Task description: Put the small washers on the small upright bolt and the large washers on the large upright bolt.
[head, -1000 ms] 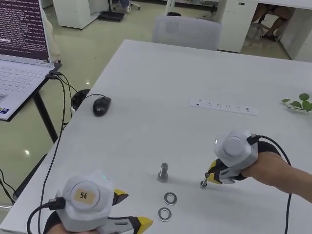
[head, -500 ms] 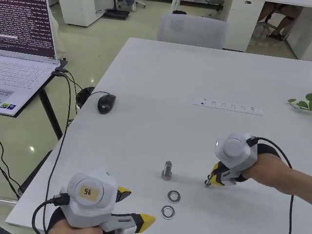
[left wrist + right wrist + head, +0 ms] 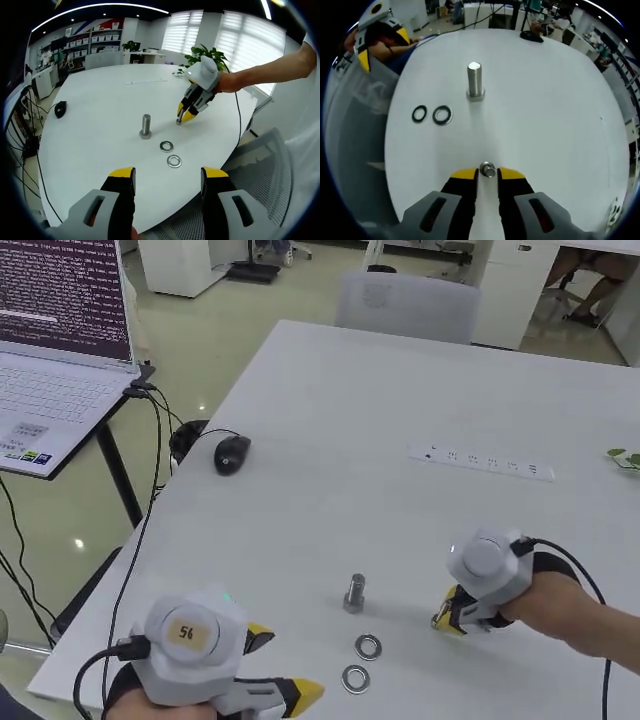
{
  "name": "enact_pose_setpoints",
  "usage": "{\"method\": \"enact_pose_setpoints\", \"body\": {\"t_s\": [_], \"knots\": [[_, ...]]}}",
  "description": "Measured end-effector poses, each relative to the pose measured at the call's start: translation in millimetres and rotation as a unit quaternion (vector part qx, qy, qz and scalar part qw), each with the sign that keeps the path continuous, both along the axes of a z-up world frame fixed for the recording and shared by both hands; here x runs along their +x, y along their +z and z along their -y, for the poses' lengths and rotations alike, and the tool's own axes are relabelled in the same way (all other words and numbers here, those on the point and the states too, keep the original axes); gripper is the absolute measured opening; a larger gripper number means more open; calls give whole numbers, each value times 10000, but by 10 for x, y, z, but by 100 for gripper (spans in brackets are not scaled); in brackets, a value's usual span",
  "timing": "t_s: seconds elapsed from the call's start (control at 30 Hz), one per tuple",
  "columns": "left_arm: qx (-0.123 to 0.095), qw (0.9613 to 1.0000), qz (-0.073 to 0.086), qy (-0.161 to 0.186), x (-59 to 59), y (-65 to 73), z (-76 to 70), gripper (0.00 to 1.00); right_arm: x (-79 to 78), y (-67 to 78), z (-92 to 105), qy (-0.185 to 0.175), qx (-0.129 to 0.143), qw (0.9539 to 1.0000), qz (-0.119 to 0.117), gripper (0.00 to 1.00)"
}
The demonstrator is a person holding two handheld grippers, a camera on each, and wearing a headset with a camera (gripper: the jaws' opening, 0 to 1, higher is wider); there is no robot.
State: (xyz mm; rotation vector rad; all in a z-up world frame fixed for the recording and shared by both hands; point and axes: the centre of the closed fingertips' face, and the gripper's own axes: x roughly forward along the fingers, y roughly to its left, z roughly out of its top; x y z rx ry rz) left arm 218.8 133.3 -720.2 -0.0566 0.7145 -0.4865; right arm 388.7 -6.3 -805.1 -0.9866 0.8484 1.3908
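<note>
Right gripper (image 3: pixel 487 176): narrow, pinched on the small bolt (image 3: pixel 487 169) at the yellow tips, bolt upright with its foot on the white counter (image 3: pixel 545 100). Straight ahead along those jaws, well apart, the large bolt (image 3: pixel 474 80), upright on its hexagonal head. Left of it in the right gripper view, flat on the counter, a washer (image 3: pixel 442 114) and just beside it a second washer (image 3: pixel 419 113), both apart from either bolt. Left gripper (image 3: pixel 168 175): spread wide and empty, low over the near edge of the counter, aimed toward the washers and the large bolt. Farther out in the head view, a black computer mouse (image 3: pixel 231 453) by the left edge, a white power strip (image 3: pixel 480 462) across the middle, a grey office chair (image 3: pixel 405 305) at the far end, an open laptop (image 3: pixel 50 360) on a side stand.
</note>
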Motion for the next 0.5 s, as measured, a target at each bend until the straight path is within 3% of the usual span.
{"method": "enact_pose_setpoints", "body": {"t_s": [0.13,0.27,0.37,0.5], "knots": [[0,10000,-3,-9,-8,-12,14,52,28,26,122,-318,71,9995,-10,18],[-21,10000,-6,-14,-25,-18,36,52,-31,-52,331,-517,-45,9986,-77,18],[-22,10000,-13,-33,-32,-31,47,52,-206,-124,490,-529,-176,9983,-179,18],[-21,10000,2,-50,-25,-23,54,52,-374,-140,539,-470,-204,9985,-193,18]]}}
